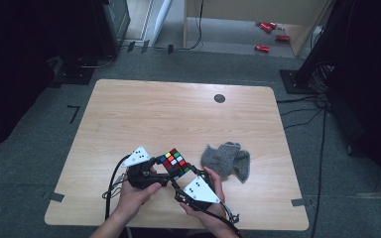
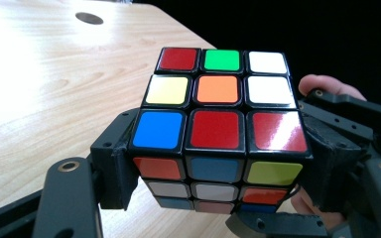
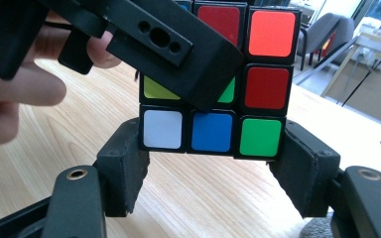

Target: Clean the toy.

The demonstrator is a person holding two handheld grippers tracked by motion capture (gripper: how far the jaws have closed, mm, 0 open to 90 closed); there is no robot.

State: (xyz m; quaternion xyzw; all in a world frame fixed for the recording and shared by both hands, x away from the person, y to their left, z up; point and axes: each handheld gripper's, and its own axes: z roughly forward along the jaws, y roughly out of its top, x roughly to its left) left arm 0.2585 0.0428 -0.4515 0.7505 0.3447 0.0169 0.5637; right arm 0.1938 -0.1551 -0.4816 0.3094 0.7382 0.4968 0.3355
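Observation:
A scrambled Rubik's cube (image 1: 175, 162) is held just above the wooden table (image 1: 178, 114), near its front edge. My left gripper (image 1: 161, 171) comes in from the left and is shut on it. In the left gripper view the cube (image 2: 217, 114) sits between both jaws of the left gripper (image 2: 218, 173). From the front right, my right gripper (image 1: 185, 176) is shut on the cube too. The right gripper view has the right gripper (image 3: 211, 151) clamping the lowest layer of the cube (image 3: 263, 84), with a left gripper jaw across the face.
A crumpled grey cloth (image 1: 226, 159) lies on the table just right of the cube. A dark round hole (image 1: 220, 98) sits at the table's far side. Cables trail from both grippers over the front edge. Red objects (image 1: 268, 29) lie on the floor beyond.

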